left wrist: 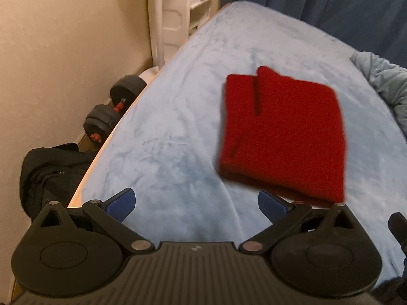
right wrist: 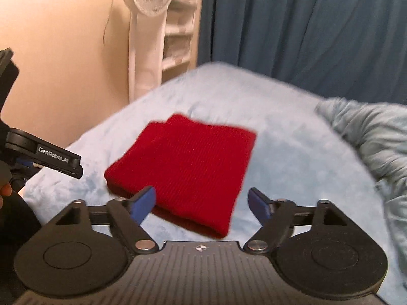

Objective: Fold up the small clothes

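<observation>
— Pale blue fleece covers the bed (left wrist: 178, 132), with a dark blue curtain (right wrist: 305, 25) behind it and a cream wall off to the left. What lies on it?

— One red knit garment (left wrist: 282, 137), folded into a rough rectangle and lying flat on the fleece. It sits just ahead of the left gripper (left wrist: 195, 203) and off to its right; its near edge runs close by that claw's right finger.

— And from the other claw?

— The right gripper (right wrist: 202, 204) has the garment straight ahead, the near edge lying between its blue fingertips (right wrist: 145, 203) in the picture. Whether it touches the cloth I cannot tell.

— Are the claws pinching anything?

— No. Both are spread wide with nothing clamped between their pads.

— Anything else around?

— Dumbbells (left wrist: 112, 111) on the floor left of the left claw, a white fan (right wrist: 147, 25) against the wall, and a bunched light blue blanket (right wrist: 368, 139) to the right.
</observation>
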`<state>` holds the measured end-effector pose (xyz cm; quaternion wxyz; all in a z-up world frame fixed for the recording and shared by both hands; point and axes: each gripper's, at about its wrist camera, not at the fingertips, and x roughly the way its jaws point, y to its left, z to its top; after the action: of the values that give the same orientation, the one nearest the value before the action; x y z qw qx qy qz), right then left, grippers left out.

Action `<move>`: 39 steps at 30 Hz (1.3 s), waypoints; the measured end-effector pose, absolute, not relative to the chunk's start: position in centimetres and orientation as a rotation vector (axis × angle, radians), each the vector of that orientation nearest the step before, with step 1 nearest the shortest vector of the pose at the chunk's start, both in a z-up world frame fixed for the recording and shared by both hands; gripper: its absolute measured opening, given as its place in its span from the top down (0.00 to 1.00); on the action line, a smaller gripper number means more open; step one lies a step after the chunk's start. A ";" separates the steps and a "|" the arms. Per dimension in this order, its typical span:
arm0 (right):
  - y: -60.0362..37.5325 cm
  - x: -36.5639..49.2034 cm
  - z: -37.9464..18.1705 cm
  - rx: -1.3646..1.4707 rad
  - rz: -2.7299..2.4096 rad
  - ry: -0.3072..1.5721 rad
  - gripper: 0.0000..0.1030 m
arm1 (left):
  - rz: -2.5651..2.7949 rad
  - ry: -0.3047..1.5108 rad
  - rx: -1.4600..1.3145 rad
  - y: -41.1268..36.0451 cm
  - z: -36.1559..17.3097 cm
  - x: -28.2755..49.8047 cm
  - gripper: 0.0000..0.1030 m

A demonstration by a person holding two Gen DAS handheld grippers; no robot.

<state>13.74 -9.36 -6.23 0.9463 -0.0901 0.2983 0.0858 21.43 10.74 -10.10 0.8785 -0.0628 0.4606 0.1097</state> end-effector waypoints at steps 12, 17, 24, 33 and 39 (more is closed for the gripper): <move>-12.0 8.1 -4.7 -0.120 0.138 0.590 0.18 | 0.179 0.930 -0.076 6.9 -7.0 14.9 0.00; -12.4 8.3 -4.8 -0.088 0.111 0.598 0.18 | 0.175 0.926 -0.060 6.6 -6.7 14.4 0.00; -12.5 9.2 -5.4 -0.085 0.100 0.623 0.18 | 0.178 0.939 -0.068 6.8 -6.9 15.0 0.00; -12.5 10.7 -6.0 -0.064 0.112 0.654 0.18 | 0.181 0.962 -0.072 7.0 -7.5 16.4 0.00; -12.5 12.0 -7.0 -0.059 0.123 0.694 0.18 | 0.191 0.989 -0.078 7.1 -8.3 17.7 0.00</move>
<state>11.96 -12.52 -6.98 0.9382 -0.0288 0.3396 0.0602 17.75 7.11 -8.31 0.8750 -0.0373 0.4739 0.0917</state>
